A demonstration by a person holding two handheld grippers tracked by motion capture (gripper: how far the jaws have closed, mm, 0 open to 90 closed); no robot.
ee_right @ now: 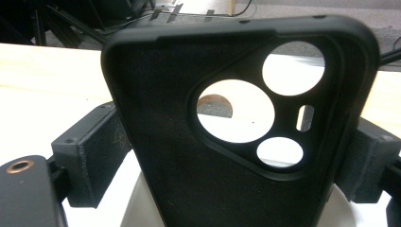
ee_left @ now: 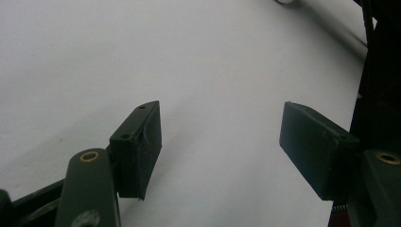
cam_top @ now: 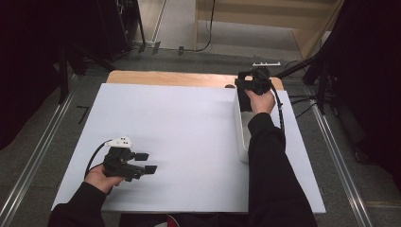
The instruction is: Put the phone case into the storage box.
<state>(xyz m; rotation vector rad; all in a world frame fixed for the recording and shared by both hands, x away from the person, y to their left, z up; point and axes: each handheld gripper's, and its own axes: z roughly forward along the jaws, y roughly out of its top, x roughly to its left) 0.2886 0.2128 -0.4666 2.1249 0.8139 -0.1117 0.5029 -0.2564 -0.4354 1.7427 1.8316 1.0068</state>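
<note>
1. At the near left of the white table point(cam_top: 179, 142), the left gripper point(cam_top: 145, 162) rests low over the bare surface in the person's left hand point(cam_top: 97, 178). Its two black jaws stand wide apart with nothing between them; the left gripper view shows only white tabletop in the gap.
2. At the far right of the table, the right gripper point(cam_top: 246, 97) is held in the person's right hand point(cam_top: 261, 100), the dark sleeve running back along the table's right side.
3. The right gripper is clamped on a black phone case point(ee_right: 227, 137). The case is matte black with rounded corners and stands upright between the jaws, one jaw pressing each long side.
4. Near its top the case has a camera cut-out with three round openings and a small slot, through which the light surface behind is visible.
5. Just beneath the case is a long white container point(cam_top: 240, 137), lying lengthwise beside the sleeve.
</note>
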